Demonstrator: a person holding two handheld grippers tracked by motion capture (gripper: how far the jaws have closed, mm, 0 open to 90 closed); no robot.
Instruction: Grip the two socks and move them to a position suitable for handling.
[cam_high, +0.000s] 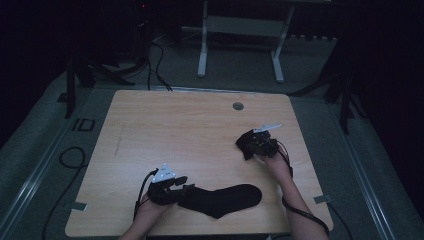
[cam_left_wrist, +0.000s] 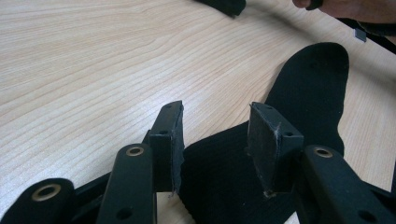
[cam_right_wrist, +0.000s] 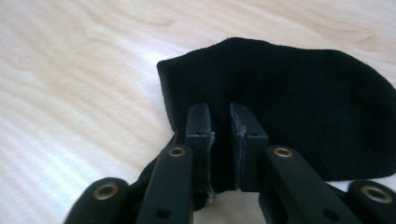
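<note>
Black socks are the job here, and pairing them looks like the step in hand. One flat sock (cam_high: 222, 199) lies near the front of the wooden bench (cam_high: 165, 130). The left gripper (cam_left_wrist: 215, 140) stands wide open over its cuff. The right gripper (cam_right_wrist: 219, 144) pinches the other sock (cam_right_wrist: 299, 98) farther right. Next, the left likely needs to close on the cuff.

Two black socks lie on one wooden counter (cam_high: 150, 125): one sock (cam_high: 222, 199) stretched flat at the near edge, the other sock (cam_high: 246, 142) bunched up toward the right. Two tongs are at work, the left tongs (cam_high: 186, 188) and the right tongs (cam_high: 252, 146), one at each sock. One small round metal cap (cam_high: 238, 106) sits at the far side of the counter.
</note>
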